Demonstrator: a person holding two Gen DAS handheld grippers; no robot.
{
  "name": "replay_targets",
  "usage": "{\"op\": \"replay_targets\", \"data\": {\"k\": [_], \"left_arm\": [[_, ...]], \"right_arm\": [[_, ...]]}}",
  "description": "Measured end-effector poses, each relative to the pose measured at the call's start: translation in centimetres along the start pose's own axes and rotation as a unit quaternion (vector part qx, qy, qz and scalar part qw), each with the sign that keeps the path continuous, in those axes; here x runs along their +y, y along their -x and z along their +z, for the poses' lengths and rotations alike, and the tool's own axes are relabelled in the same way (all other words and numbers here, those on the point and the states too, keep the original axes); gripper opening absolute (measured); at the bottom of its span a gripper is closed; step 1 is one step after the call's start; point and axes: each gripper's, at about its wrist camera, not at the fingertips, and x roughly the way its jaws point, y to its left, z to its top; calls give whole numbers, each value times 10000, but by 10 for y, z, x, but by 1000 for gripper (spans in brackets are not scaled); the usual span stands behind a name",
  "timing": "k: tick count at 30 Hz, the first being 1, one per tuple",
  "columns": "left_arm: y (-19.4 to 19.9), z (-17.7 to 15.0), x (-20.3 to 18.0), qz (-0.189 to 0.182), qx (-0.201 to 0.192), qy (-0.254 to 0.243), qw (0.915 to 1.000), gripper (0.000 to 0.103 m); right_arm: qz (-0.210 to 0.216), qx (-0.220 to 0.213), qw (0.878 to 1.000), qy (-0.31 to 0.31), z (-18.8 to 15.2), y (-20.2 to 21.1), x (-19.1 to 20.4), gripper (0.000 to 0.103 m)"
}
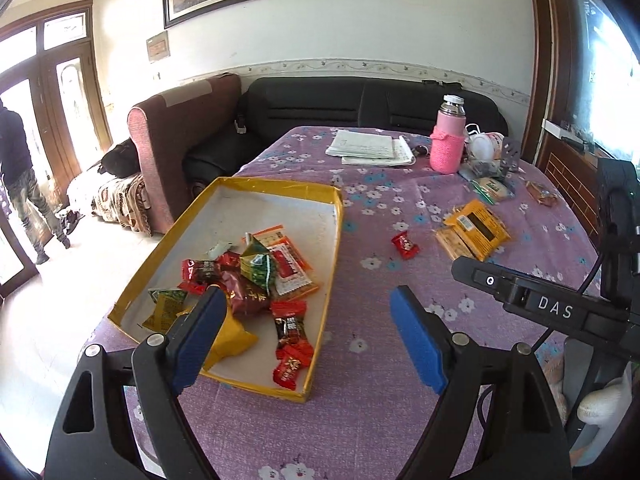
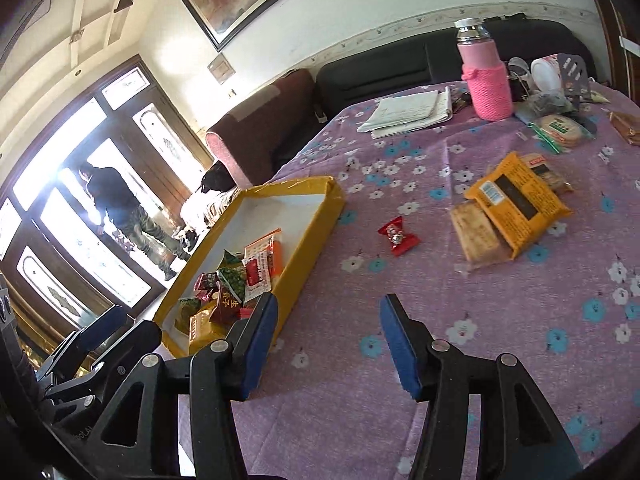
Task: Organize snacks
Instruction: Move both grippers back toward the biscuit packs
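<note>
A yellow-rimmed tray (image 1: 334, 256) (image 2: 316, 216) on the purple floral tablecloth holds several wrapped snacks (image 1: 256, 280) (image 2: 232, 284). A single red candy (image 1: 405, 244) (image 2: 398, 235) lies on the cloth right of the tray. An orange-yellow packet (image 1: 478, 230) (image 2: 518, 200) lies over biscuit packs further right. My left gripper (image 1: 306, 304) is open and empty, above the tray's near right edge. My right gripper (image 2: 328, 316) is open and empty, over bare cloth in front of the red candy. The right gripper's body shows in the left wrist view (image 1: 560, 308).
A pink bottle (image 1: 448, 136) (image 2: 486, 76), papers (image 1: 372, 148) (image 2: 408, 114), a round cracker bag (image 1: 492, 188) (image 2: 560, 130) and small clutter stand at the table's far side. Sofas lie beyond. A person stands at the door (image 1: 24, 176) (image 2: 128, 212).
</note>
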Motion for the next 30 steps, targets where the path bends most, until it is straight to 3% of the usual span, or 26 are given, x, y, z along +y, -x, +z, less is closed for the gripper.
{"op": "replay_targets", "data": {"k": [9, 19, 25, 30], "left_arm": [[0, -5, -10, -172, 134, -19, 9998, 84], [-17, -17, -31, -1035, 548, 42, 9931, 84], [-34, -23, -57, -1495, 884, -129, 9847, 84], [-50, -27, -77, -1603, 1047, -281, 9811, 84]], "right_arm": [[-80, -62, 9997, -241, -4, 13, -21, 56], [-291, -137, 9984, -473, -1, 21, -48, 59], [-435, -14, 9965, -717, 4, 17, -71, 59], [-577, -99, 9947, -848, 14, 21, -92, 59]]}}
